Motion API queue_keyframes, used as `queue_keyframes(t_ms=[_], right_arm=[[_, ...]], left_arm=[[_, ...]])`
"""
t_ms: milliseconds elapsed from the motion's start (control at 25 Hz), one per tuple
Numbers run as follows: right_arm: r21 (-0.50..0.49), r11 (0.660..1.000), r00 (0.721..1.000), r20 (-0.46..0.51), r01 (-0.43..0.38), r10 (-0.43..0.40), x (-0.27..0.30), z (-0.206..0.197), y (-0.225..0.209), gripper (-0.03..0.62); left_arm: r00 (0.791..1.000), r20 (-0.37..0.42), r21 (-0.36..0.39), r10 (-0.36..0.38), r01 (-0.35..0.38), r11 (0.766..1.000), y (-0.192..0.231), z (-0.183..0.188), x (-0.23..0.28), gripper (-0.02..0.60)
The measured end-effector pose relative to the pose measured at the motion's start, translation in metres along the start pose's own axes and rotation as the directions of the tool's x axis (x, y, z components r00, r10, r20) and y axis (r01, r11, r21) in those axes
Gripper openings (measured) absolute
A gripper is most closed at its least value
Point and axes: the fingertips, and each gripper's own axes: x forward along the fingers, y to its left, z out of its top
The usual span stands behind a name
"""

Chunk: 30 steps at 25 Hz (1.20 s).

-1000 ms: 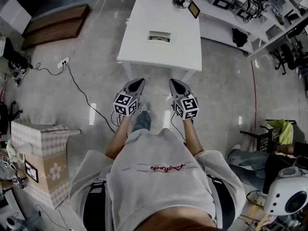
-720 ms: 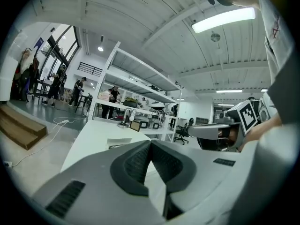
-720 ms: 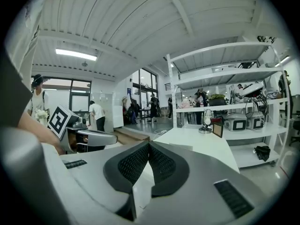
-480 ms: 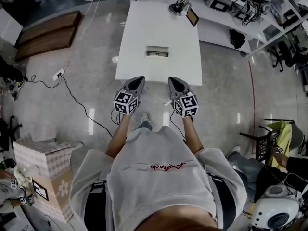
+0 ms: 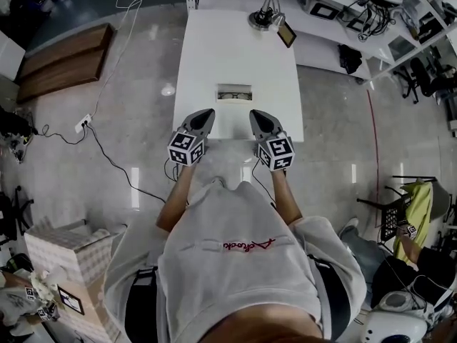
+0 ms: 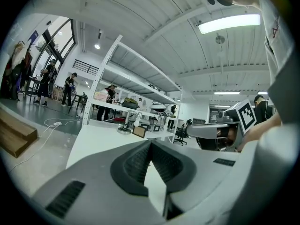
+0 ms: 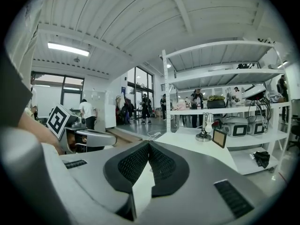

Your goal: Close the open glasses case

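1. Glasses case: lies mid white table, dark inside showing; too small for more detail.
2. L gripper: jaws pressed together, nothing btwn them; shows over table's near edge in head view, short of case, not touching it.
3. R gripper: likewise jaws together, empty; beside L one, level w/ it, pointing toward case.
4. Desk lamp & small frame: stand at table's far end, well apart from case.

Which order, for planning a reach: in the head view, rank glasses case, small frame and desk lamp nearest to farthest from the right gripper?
1. glasses case, mid-table, just ahead of right gripper
2. small frame, table's far right
3. desk lamp, far end
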Motion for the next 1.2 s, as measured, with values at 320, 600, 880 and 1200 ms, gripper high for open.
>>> queue_keyframes(t_ms=[320, 600, 880, 1200], right_arm=[[0.027, 0.999, 0.999, -0.027, 0.028, -0.027, 0.013, -0.013, -0.005, 0.005], [0.041, 0.999, 0.999, -0.043, 0.024, -0.022, 0.021, -0.022, -0.008, 0.005], [0.043, 0.999, 0.999, -0.046, 0.006, -0.004, 0.039, -0.022, -0.019, 0.005], [0.049, 0.999, 0.998, -0.058, -0.018, 0.021, 0.065, -0.023, -0.044, 0.005]], left_arm=[[0.999, -0.036, -0.012, -0.034, 0.034, 0.999, 0.012, -0.011, 0.014, 0.025], [0.997, -0.065, -0.024, -0.032, 0.031, 0.999, 0.018, -0.022, 0.017, 0.025], [0.997, -0.076, -0.03, -0.013, 0.01, 0.999, 0.033, -0.024, 0.03, 0.025], [0.995, -0.098, -0.037, 0.013, -0.016, 0.999, 0.051, -0.023, 0.053, 0.025]])
